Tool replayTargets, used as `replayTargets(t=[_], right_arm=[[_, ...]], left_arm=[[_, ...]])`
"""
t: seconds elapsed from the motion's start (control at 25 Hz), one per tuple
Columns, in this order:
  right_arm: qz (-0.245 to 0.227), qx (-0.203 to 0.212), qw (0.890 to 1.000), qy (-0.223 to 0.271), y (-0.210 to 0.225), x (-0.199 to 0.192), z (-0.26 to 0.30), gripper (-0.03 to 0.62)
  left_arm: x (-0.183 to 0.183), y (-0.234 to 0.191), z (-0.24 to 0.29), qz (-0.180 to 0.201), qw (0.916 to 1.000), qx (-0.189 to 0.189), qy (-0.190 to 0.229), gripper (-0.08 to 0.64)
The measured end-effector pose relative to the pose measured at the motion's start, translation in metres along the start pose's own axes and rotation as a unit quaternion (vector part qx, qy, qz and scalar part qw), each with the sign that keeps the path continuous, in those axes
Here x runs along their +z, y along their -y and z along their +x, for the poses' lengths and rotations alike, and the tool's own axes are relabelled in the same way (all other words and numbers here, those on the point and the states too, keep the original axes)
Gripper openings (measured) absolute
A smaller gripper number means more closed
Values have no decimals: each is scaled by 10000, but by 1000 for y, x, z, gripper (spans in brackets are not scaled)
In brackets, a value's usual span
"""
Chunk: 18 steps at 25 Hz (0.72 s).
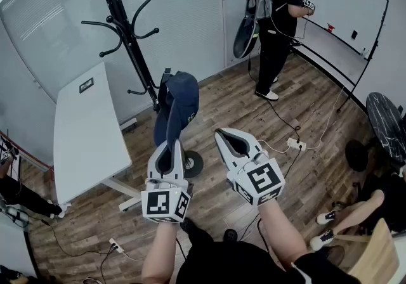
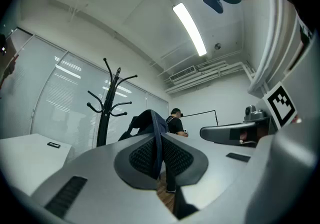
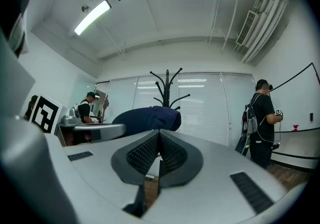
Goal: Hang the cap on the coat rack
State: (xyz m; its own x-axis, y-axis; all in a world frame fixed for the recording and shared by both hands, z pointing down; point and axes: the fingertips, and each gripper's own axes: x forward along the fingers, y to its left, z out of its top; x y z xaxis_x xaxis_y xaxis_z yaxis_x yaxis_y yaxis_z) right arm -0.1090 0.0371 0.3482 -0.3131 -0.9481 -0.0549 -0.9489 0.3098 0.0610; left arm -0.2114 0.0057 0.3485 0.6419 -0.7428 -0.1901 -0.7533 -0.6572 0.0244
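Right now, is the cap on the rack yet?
Not yet. Done: the cap is picked up, pinched by its brim in the left gripper. In hand: it is held up beside the rack. Left: hang it there. The right gripper is shut, empty.

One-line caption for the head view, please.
Left gripper holds a navy cap up before the black coat rack; right gripper, shut and empty, alongside.

**Head view:** taken from above, looking steeply down; the left hand-held gripper and right hand-held gripper are seen close at 6 o'clock.

**Gripper views:** taken low along each one's jaws, nearly level.

The coat rack, cap and standing person are shared by all three views.
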Motion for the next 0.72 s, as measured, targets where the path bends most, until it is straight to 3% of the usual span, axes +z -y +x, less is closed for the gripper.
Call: replayTargets(t=[0.48,0.72], right_arm=[[-77,77,9998,-190,8,-5,-13,31],[274,101,9991,-297,12,-17,-16,31]], left_arm=[[2,12,1,36,10000,65,0,30],[4,14,2,87,9998,162,11,29]])
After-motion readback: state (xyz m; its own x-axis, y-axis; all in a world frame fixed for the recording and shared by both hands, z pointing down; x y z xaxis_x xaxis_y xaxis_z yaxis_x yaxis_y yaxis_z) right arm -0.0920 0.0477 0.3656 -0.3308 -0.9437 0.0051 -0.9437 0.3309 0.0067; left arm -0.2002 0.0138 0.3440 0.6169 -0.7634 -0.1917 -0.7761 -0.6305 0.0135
